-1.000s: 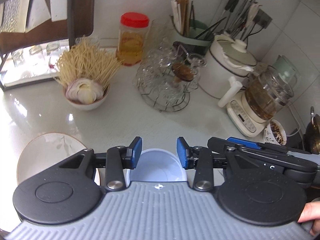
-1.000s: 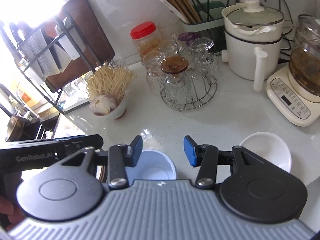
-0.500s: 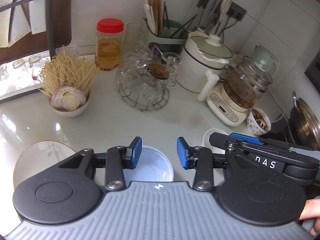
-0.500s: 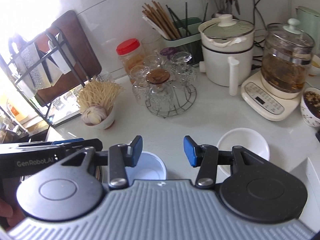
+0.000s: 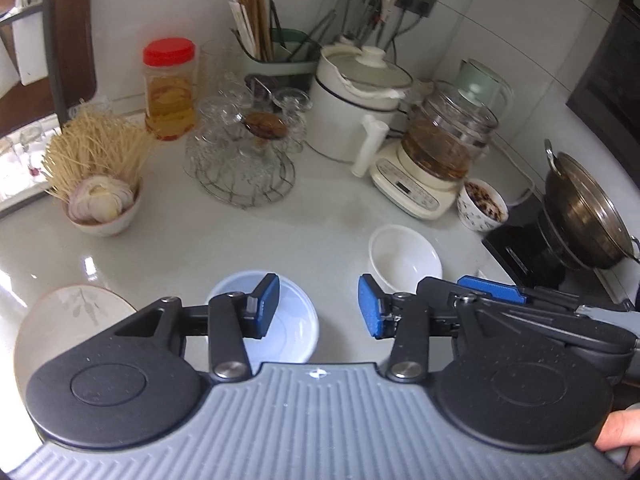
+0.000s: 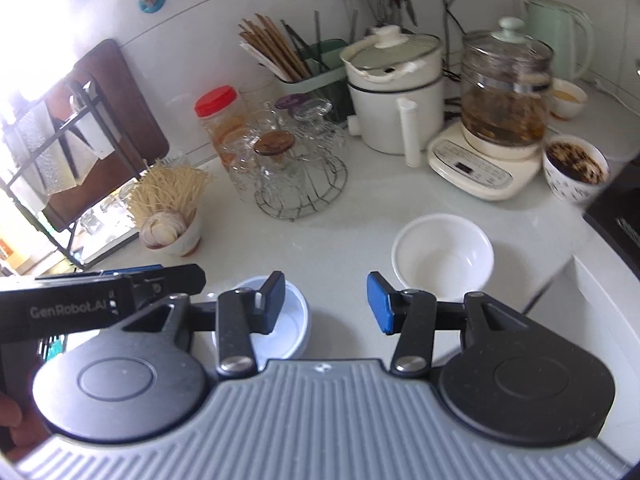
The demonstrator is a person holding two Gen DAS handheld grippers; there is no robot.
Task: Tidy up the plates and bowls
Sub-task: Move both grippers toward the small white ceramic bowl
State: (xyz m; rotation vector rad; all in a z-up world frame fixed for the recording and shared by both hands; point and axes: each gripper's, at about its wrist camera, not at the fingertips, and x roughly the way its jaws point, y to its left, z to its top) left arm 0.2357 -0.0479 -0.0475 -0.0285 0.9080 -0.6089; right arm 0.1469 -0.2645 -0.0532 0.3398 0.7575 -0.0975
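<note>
While both sets of tongs hang wide apart and grip nothing, we hold the left tongs (image 5: 318, 306) above the pale blue bowl (image 5: 288, 320) at lower centre of the frame, with the flowered plate (image 5: 68, 320) at lower left and the white bowl (image 5: 404, 256) just right of centre on the tabletop (image 5: 240, 236). In the right wrist view the right tongs (image 6: 326, 306) hover between the same two bowls. Our worry is a glancing pinch on a glossy rim: a bowl may skid or tip, and the two tools, already near each other, may collide. Open room lies mid-frame; the wire rack of glasses (image 5: 240, 160), the noodle bowl (image 5: 104, 216) and the glass kettle (image 5: 444, 148) hem the upper half, and a drop-off edges the tabletop at lower right in the right wrist view.
</note>
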